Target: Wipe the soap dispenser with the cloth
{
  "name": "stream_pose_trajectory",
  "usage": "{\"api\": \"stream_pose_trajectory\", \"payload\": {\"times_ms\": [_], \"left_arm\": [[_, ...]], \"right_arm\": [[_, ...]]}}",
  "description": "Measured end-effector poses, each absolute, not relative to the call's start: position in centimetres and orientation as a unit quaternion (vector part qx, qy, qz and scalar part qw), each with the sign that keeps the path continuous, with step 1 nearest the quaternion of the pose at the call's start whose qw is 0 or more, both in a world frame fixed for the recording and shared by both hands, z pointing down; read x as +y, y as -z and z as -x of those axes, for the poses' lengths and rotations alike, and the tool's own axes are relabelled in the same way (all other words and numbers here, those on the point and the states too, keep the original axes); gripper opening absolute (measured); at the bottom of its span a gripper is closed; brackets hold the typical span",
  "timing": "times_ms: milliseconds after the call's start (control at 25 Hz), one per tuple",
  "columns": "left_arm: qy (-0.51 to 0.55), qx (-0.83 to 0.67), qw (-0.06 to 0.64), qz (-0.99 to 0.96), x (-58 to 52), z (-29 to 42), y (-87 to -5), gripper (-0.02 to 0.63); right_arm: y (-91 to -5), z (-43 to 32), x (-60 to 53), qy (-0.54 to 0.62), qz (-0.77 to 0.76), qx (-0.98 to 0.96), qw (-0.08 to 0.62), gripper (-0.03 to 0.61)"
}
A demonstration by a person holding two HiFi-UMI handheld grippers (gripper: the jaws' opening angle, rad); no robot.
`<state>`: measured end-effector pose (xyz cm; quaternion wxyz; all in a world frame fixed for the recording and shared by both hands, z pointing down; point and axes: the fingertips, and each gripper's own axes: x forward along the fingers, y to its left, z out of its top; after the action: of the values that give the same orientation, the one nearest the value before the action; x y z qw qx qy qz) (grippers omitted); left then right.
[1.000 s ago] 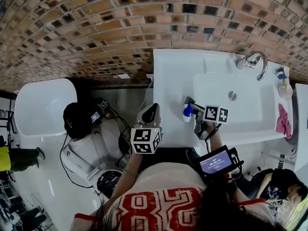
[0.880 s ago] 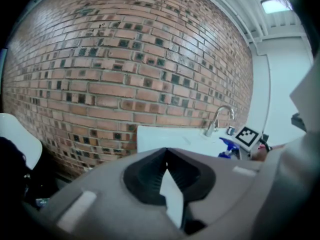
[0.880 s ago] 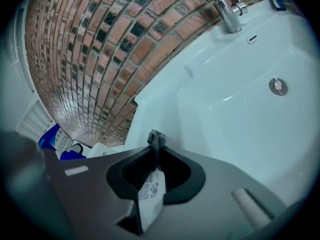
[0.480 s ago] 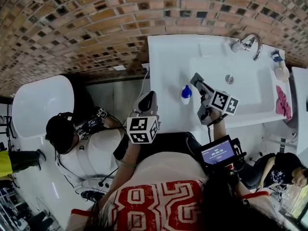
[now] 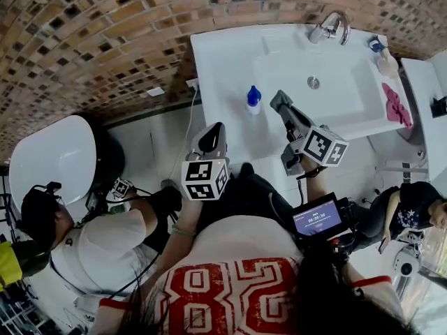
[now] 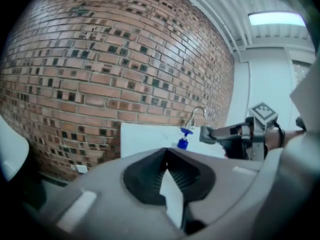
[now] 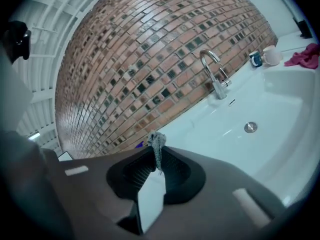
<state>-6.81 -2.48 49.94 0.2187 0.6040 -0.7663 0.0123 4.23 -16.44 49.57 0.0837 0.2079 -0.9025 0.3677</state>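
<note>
Right claw (image 5: pixel 281 105) has come off the dispenser (image 5: pixel 253 98) since a second ago. Back then its tip was right on the bottle; now it hangs just to the bottle's right, close but not touching.

Room first: it's a bathroom with a curved-looking wall (image 5: pixel 105 40) of brown brick and a pale floor. A white worktop (image 5: pixel 216 68) has a basin (image 5: pixel 349 103) sunk into it, and a chrome tap (image 5: pixel 334 25) sits at the back. A big white rounded fixture (image 5: pixel 49 155) stands off to the left.

The dispenser stands upright on the flat bit of worktop left of the basin, blue pump on top. The right claw is pinching a little grey cloth (image 7: pixel 156 143), a scrap of which pokes out past the tips. The left claw (image 6: pixel 166 151) is pressed together with nothing in it. It's held back off the worktop's front edge, well short of the bottle, and the dispenser shows up beyond its tips in its own view.

Count:
- one dispenser
- one grey cloth
- two claws
- one tap
- one pink rag (image 5: pixel 396 106) on the right rim, well away from both claws
- one cup (image 5: pixel 385 64) near the tap
- two other people, one crouching (image 5: pixel 91 239) on the floor at lower left and one (image 5: pixel 412 211) at the right edge
</note>
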Motion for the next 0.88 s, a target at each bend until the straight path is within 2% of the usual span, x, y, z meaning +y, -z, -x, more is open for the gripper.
{"api": "stream_pose_trajectory", "payload": {"times_ms": [480,880], "left_arm": [[-0.012,-0.757,0.198,-0.623,-0.6,-2.1,-48.5,0.003],[0.014,-0.793,0.177,-0.582,1.2,-9.2,-46.6,0.003]], "right_arm": [[-47.3,-9.2,-9.8,-0.316,-0.156,-0.932,0.08,0.048],[-45.9,-16.3,-6.2,-0.281,-0.12,-0.95,0.062,0.044]]}}
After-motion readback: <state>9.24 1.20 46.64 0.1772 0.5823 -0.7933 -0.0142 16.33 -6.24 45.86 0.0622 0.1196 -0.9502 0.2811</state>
